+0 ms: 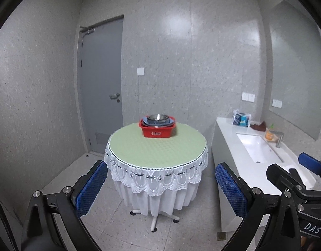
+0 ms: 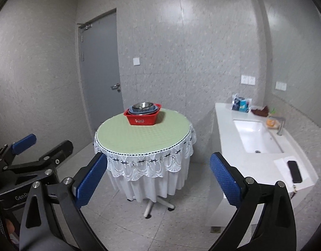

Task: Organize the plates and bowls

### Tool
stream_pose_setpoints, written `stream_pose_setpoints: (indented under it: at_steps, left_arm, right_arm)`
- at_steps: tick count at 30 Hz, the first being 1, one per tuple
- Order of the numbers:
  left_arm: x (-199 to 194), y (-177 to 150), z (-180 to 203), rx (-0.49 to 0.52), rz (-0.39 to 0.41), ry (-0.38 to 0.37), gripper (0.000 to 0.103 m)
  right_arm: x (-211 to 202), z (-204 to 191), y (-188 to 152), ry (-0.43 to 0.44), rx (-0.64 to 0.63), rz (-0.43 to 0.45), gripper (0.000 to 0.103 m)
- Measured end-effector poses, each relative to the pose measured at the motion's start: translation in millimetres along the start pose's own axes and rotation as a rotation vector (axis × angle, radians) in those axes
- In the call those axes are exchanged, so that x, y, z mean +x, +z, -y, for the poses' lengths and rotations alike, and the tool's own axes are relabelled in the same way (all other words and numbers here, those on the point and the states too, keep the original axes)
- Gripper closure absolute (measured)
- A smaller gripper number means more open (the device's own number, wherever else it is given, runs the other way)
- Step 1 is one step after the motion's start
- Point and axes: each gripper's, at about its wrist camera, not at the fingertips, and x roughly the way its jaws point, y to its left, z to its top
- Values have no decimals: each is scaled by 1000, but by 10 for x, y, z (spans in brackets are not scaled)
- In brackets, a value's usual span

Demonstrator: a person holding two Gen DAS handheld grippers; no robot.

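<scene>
A red plastic basin (image 1: 157, 130) stands at the far side of a round table (image 1: 156, 148) with a green top and white lace cloth. Stacked in it are blue-grey plates (image 1: 167, 122) and a shiny steel bowl (image 1: 157, 117). The basin also shows in the right wrist view (image 2: 142, 118), with the steel bowl (image 2: 142, 105) on top. My left gripper (image 1: 161, 185) is open and empty, well short of the table. My right gripper (image 2: 158, 177) is open and empty, also short of the table. Each gripper shows at the edge of the other's view.
A white counter (image 2: 254, 163) with a sink (image 2: 256, 136) and tap runs along the right wall. On it lie a black phone (image 2: 294, 171), a packet (image 2: 240, 104), a brown cloth and an orange cup. A grey door (image 1: 102, 83) is behind the table.
</scene>
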Motion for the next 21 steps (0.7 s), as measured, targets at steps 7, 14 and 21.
stream_pose_setpoints:
  at_steps: [7, 14, 21]
  left_arm:
    - [-686, -242, -432, 34, 27, -11, 1]
    - [-1329, -442, -840, 55, 52, -23, 1]
    - [-1765, -641, -1128, 47, 68, -34, 1]
  right_arm:
    - [-619, -389, -254, -49, 13, 46, 0]
    - [-1091, -741, -470, -73, 33, 67, 0]
    - [-1331, -911, -542, -80, 26, 83, 0]
